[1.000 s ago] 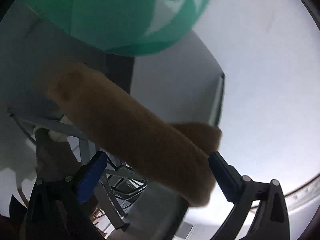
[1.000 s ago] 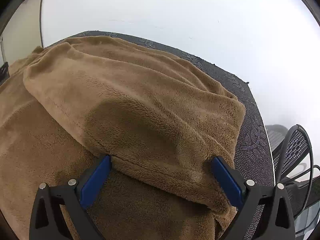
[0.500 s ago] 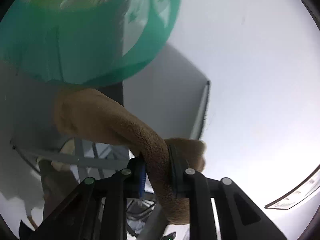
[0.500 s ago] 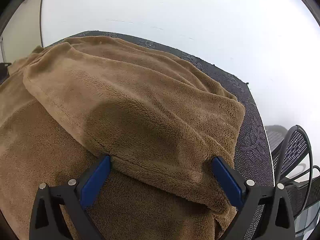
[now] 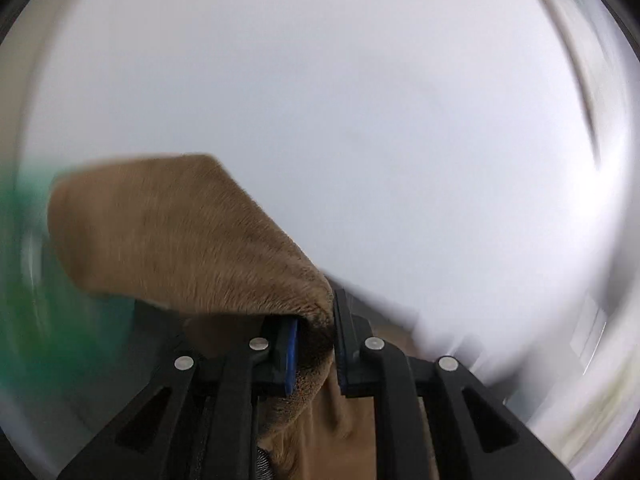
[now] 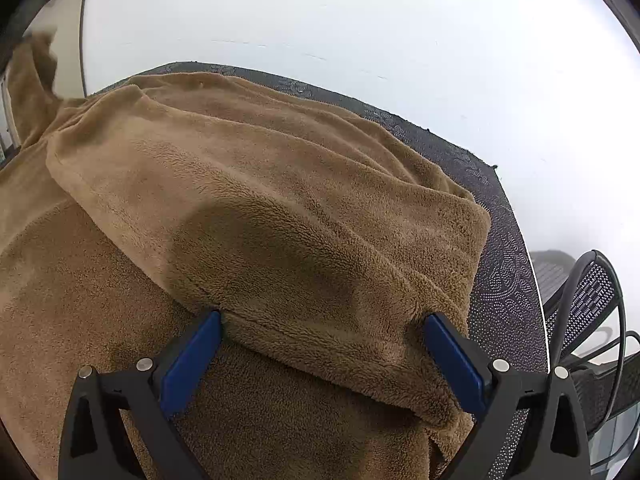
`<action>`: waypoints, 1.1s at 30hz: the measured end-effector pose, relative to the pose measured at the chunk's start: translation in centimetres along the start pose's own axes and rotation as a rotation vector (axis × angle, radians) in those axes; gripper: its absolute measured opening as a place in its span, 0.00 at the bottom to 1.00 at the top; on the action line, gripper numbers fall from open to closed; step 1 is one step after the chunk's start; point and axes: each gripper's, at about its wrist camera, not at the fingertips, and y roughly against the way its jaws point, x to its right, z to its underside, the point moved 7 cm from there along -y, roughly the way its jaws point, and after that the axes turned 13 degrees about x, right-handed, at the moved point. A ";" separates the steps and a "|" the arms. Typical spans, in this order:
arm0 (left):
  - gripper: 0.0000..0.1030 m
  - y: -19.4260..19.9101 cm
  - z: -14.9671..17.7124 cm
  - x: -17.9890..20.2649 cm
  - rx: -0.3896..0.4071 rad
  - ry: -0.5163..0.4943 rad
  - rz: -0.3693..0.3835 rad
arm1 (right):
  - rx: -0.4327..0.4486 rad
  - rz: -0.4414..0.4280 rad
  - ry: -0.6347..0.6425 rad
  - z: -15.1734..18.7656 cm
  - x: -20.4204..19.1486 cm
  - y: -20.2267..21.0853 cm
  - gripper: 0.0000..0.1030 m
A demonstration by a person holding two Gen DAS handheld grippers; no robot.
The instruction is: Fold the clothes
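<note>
A brown fleece garment [image 6: 256,216] lies bunched on a dark patterned table mat [image 6: 500,264], with one thick folded layer over a flatter layer. My right gripper [image 6: 322,324] is open, its blue pads straddling the lower hem of the folded layer. My left gripper [image 5: 314,328] is shut on a strip of the same brown fleece [image 5: 180,236], which sticks up and to the left against a white wall. In the right wrist view, that lifted part of the garment [image 6: 28,84] rises at the far left edge.
A white wall [image 6: 360,20] stands behind the table. A black mesh chair [image 6: 588,300] stands past the mat's right edge. A blurred green object [image 5: 24,300] sits at the left edge of the left wrist view.
My left gripper closed on the fleece strip and swung, so the green object slid from the top to the left edge. The garment's far-left part rose. My right gripper held still.
</note>
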 end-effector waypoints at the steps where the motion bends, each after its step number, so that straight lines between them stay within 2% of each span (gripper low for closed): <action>1: 0.16 -0.9 1.1 4.3 -0.053 -0.183 0.026 | -0.001 -0.002 -0.002 0.0 0.0 0.0 0.99; 2: 0.17 -1.9 2.9 7.9 -0.112 -0.352 0.050 | -0.001 -0.004 -0.003 0.0 0.0 0.0 0.99; 3: 0.20 -2.8 5.5 10.2 -0.170 -0.479 0.065 | -0.001 -0.005 -0.004 0.0 0.0 0.0 0.99; 5: 0.20 -4.3 10.7 13.2 -0.266 -0.678 0.077 | -0.001 -0.005 -0.004 0.1 0.0 0.0 0.99; 6: 0.20 -4.9 13.1 14.0 -0.309 -0.752 0.075 | -0.001 -0.005 -0.004 0.1 -0.1 0.0 0.99; 8: 0.20 -5.4 16.4 13.7 -0.379 -0.788 0.054 | -0.001 -0.006 -0.005 0.1 -0.1 0.0 0.99; 11: 0.24 -5.0 18.3 12.8 -0.448 -0.743 0.046 | -0.003 -0.014 -0.012 0.1 0.0 0.0 0.99; 13: 0.30 -4.0 18.8 11.5 -0.456 -0.732 0.034 | -0.009 -0.029 -0.028 0.2 0.1 -0.1 0.99; 18: 0.57 -1.1 19.1 9.8 -0.457 -0.640 0.020 | -0.020 -0.062 -0.062 0.3 0.2 -0.4 0.99; 20: 0.63 -0.1 19.1 9.3 -0.451 -0.595 0.015 | -0.020 -0.064 -0.063 0.3 0.2 -0.4 0.99; 24: 0.67 -0.7 19.7 8.6 -0.437 -0.538 -0.013 | -0.044 -0.092 -0.104 0.1 0.4 -0.3 0.99; 26: 0.68 -0.4 19.8 8.1 -0.431 -0.518 -0.030 | -0.044 -0.136 -0.191 -0.9 0.6 0.7 0.99; 29: 0.73 0.4 19.6 7.3 -0.415 -0.451 -0.047 | 0.042 -0.269 -0.328 -4.1 0.1 3.2 0.99; 32: 0.77 0.8 19.0 5.8 -0.396 -0.367 -0.083 | 0.075 -0.364 -0.335 -6.9 -2.1 3.8 0.99; 33: 0.77 0.7 18.8 5.3 -0.393 -0.336 -0.096 | 0.069 -0.368 -0.313 -7.5 -3.1 3.2 0.99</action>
